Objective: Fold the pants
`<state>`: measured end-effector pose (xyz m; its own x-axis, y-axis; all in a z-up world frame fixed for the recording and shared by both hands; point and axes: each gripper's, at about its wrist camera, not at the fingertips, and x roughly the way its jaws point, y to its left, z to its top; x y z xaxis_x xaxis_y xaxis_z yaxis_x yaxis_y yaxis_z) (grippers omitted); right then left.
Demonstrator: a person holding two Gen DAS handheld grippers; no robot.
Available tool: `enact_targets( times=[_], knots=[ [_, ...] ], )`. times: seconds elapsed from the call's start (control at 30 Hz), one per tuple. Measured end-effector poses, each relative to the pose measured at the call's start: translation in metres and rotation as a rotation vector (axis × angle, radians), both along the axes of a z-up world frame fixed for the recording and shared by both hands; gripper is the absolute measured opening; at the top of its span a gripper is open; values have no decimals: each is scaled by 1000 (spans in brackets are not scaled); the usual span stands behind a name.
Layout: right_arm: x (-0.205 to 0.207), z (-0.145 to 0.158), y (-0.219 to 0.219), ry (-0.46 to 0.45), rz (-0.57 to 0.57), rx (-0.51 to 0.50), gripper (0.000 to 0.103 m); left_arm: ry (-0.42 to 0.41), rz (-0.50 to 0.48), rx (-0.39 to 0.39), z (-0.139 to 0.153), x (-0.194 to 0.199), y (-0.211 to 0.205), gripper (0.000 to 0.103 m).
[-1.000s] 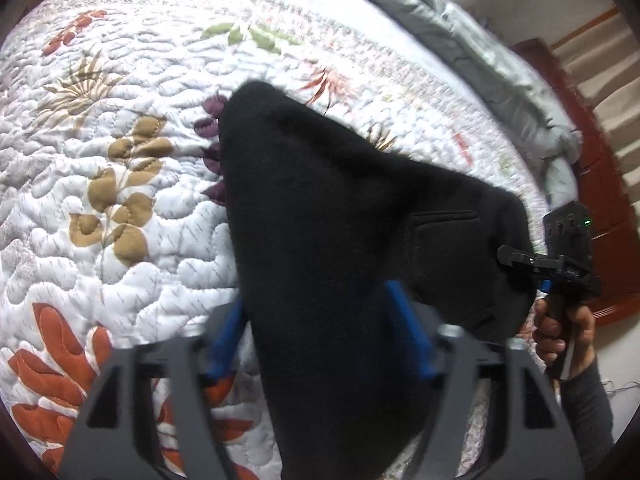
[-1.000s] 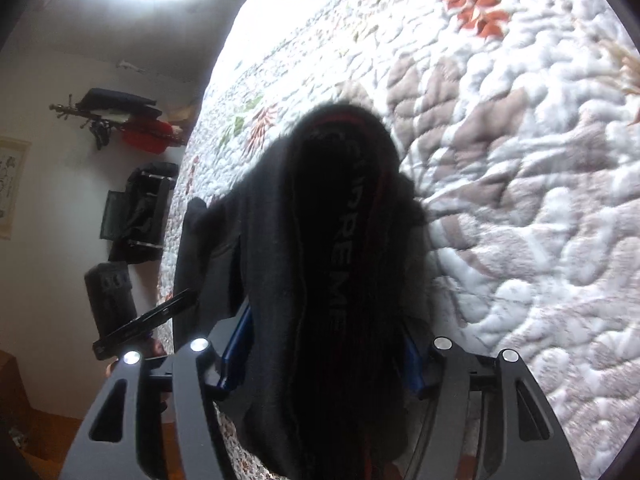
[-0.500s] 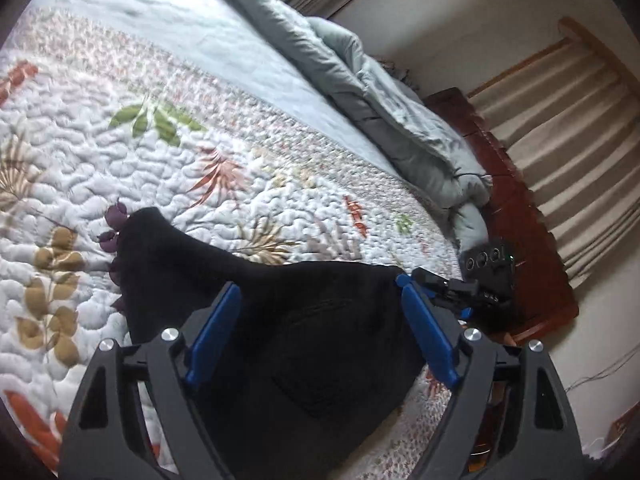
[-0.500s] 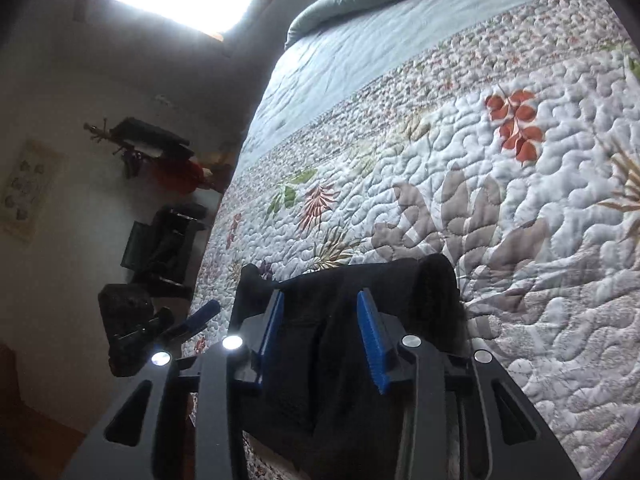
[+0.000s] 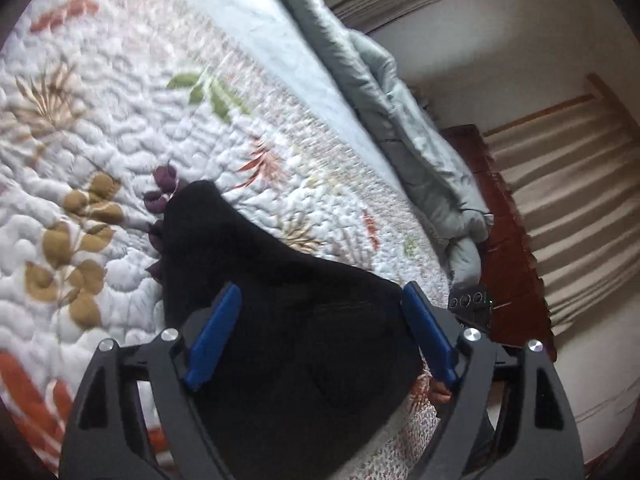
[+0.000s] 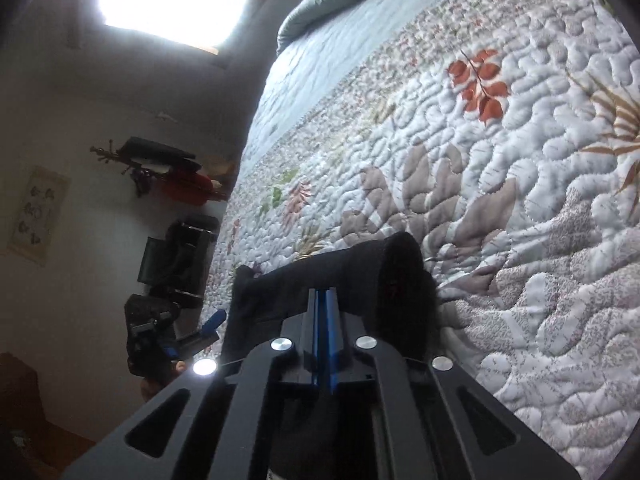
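Note:
The black pants (image 5: 300,344) lie folded into a compact bundle on the floral quilt (image 5: 100,128). My left gripper (image 5: 320,288) hovers just above them, open wide, its blue pads clear of the cloth on both sides. In the right wrist view the pants (image 6: 360,276) lie under and beyond my right gripper (image 6: 325,293). Its jaws are closing, the blue pads almost touch and no cloth shows between them. The rolled end of the pants (image 6: 404,280) bulges to the right of the fingers. The left gripper (image 6: 212,320) shows at the bed's left edge.
The quilt (image 6: 520,200) spreads wide beyond the pants. A grey duvet (image 5: 400,120) lies bunched along the far side, beside a dark wooden bed frame (image 5: 504,240) and curtains (image 5: 568,200). Black bags (image 6: 176,256) and a wall rack (image 6: 160,168) stand left of the bed.
The right jaws went from wide around the pants to almost together, and that gripper drew back and up. The left gripper lifted off the pants and tilted up, its jaws a little wider.

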<state>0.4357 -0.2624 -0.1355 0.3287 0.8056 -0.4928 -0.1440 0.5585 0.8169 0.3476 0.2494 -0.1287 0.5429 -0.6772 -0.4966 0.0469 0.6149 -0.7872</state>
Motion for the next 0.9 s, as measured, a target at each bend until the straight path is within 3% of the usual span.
enact_targets(
  times=[0.1,0.17,0.3,0.37,0.43,0.63,0.77,0.83,0.9],
  knots=[
    [-29,23,3,-51,43,39,8,-59,-30,-10,19,-37,-4,83],
    [-48,22,9,-53,74,43,8,-67,-56,-14,18,-60,-10,83],
    [-67,-11,16,6,98,5,8,-19,-92,-18,-10,-85,-24,83],
    [-66,-33,9,39,67,-34,0,16,-87,-16,-28,-85,-27,82],
    [-66,-54,-3,70,50,22,0,38,-81,-44,-43,-83,-25,80],
    [-69,-63,-12,57,34,81,0,56,-76,-106,-57,-80,-20,76],
    [-76,-56,-23,68,-10,61,0,79,-47,-149,-54,-84,-12,76],
    [-86,-43,-35,68,-57,61,2,83,-24,-114,-43,-92,-10,86],
    [-103,-24,-45,51,-99,50,15,77,-7,-42,-25,-107,-12,92]
  ],
)
